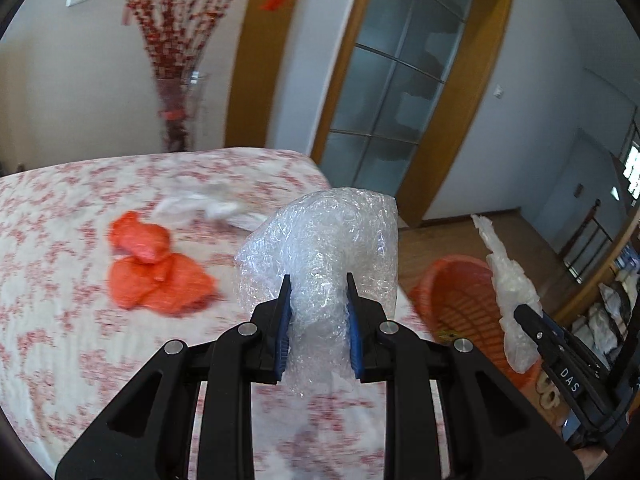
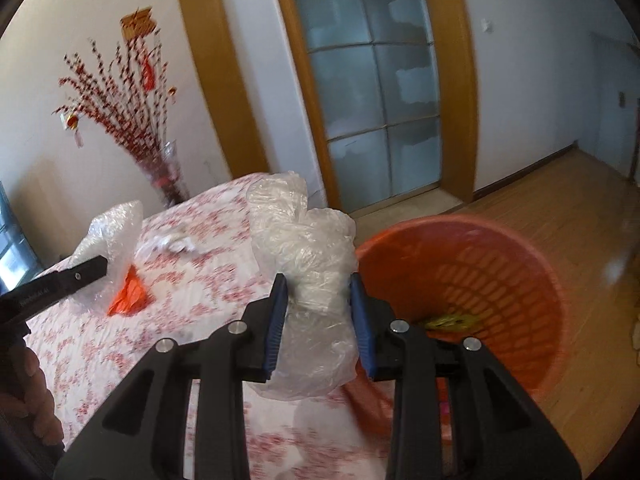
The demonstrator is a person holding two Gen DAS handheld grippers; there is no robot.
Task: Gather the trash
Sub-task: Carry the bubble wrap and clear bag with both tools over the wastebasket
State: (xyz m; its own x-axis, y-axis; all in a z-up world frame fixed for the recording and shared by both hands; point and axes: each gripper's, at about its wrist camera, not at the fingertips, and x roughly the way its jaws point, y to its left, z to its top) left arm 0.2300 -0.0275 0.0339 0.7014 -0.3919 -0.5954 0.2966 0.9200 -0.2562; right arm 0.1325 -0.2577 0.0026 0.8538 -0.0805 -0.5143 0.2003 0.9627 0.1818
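Observation:
My left gripper [image 1: 318, 286] is shut on a wad of clear bubble wrap [image 1: 324, 240], held above the table near its right edge. My right gripper [image 2: 318, 286] is shut on a crumpled clear plastic bag [image 2: 308, 248], just left of the orange basket [image 2: 480, 280]. In the left wrist view the right gripper [image 1: 524, 312] with its plastic bag [image 1: 506, 276] hangs over the same orange basket [image 1: 460, 296]. The left gripper [image 2: 98, 264] and its bubble wrap [image 2: 114, 224] show at the left of the right wrist view. On the table lie an orange plastic bag [image 1: 154, 272] and crumpled white paper [image 1: 208, 204].
A red-and-white patterned cloth covers the table [image 1: 60, 320]. Something yellow lies at the basket's bottom [image 2: 448, 322]. Behind the table stands a vase of red branches [image 1: 176, 120]; a frosted glass door [image 2: 372, 92] and wooden floor [image 2: 560, 220] are to the right.

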